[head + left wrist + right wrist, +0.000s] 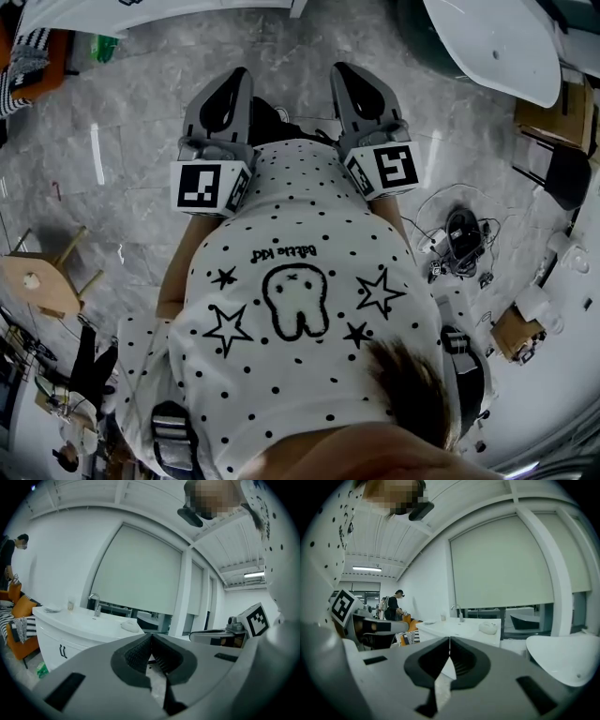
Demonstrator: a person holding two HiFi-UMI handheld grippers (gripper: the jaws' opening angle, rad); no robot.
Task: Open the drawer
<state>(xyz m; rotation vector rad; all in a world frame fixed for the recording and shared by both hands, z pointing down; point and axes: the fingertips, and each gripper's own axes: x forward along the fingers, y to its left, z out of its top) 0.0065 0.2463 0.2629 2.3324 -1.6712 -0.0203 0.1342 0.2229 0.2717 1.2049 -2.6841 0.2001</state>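
No drawer shows plainly. A white vanity cabinet (56, 644) with a faucet (95, 603) on top and two dark handles (62, 651) stands at the left of the left gripper view, well beyond the jaws. The same counter (457, 629) lies ahead in the right gripper view. My left gripper (151, 637) is shut with nothing in it. My right gripper (449, 641) also has its jaws together and empty. In the head view both, the left gripper (234, 80) and the right gripper (349, 75), are held side by side in front of my dotted shirt, over the marble floor.
A white basin (567, 660) sits close on the right. A person (393, 604) stands far off by orange seats. On the floor lie a wooden stool (42, 281), a tangle of cables (459, 239) and cardboard boxes (553, 112).
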